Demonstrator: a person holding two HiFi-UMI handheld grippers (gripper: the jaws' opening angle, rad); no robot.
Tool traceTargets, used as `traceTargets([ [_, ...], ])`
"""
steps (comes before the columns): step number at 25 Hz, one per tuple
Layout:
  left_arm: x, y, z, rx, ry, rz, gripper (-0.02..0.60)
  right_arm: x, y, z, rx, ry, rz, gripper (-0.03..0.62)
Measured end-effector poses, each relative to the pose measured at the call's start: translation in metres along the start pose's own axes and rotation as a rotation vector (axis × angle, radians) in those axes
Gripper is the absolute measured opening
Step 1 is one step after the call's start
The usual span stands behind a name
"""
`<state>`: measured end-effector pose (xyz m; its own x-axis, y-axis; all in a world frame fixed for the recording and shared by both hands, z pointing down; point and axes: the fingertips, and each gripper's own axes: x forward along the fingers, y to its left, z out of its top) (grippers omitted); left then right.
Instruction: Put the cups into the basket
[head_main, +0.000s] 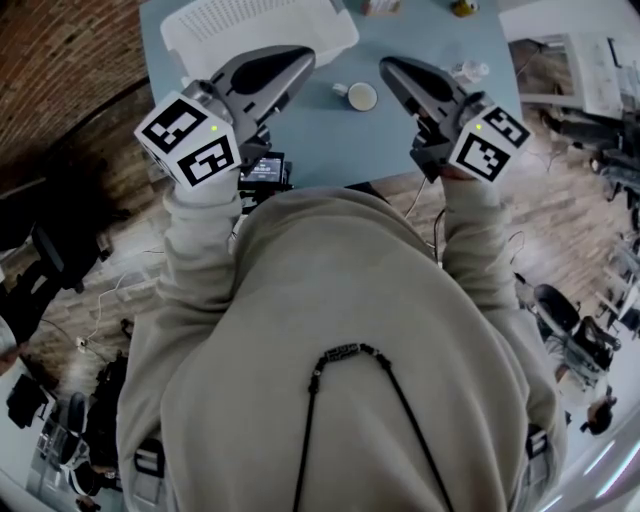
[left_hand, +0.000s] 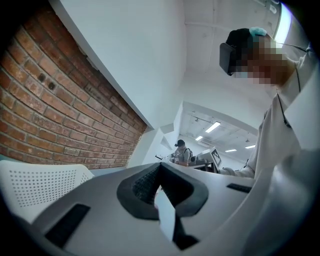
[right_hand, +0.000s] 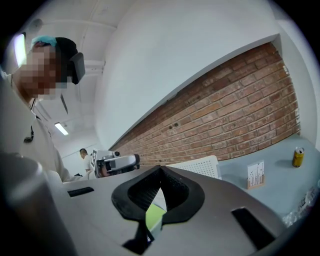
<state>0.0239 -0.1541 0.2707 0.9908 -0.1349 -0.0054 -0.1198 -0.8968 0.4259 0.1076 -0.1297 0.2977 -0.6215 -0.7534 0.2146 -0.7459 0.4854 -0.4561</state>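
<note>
A white cup (head_main: 358, 96) stands on the blue-grey table (head_main: 330, 140), between my two grippers in the head view. The white perforated basket (head_main: 260, 30) sits at the table's far left; its rim also shows as the basket (left_hand: 40, 187) and the basket (right_hand: 197, 167). My left gripper (head_main: 300, 58) is raised near the basket, shut and empty. My right gripper (head_main: 388, 66) hovers to the right of the cup, also shut with nothing in it. Both gripper views tilt upward at the walls, so neither shows the cup. The pads meet at the left gripper (left_hand: 160, 166) and the right gripper (right_hand: 160, 169).
A crumpled clear bottle (head_main: 468, 70) lies at the table's right, a yellow can (right_hand: 298, 156) and a small card holder (right_hand: 255, 176) further back. A brick wall (left_hand: 45, 115) runs along the left. A dark device (head_main: 264, 170) sits at the table's near edge.
</note>
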Motion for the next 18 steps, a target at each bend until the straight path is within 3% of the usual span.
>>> traceTargets([
  [6, 0.010, 0.001, 0.005, 0.015, 0.001, 0.030, -0.003, -0.004, -0.019, 0.010, 0.001, -0.003, -0.002, 0.012],
  [18, 0.022, 0.016, 0.000, 0.012, 0.021, 0.176, -0.003, 0.020, -0.034, 0.006, 0.003, 0.051, 0.146, 0.012],
])
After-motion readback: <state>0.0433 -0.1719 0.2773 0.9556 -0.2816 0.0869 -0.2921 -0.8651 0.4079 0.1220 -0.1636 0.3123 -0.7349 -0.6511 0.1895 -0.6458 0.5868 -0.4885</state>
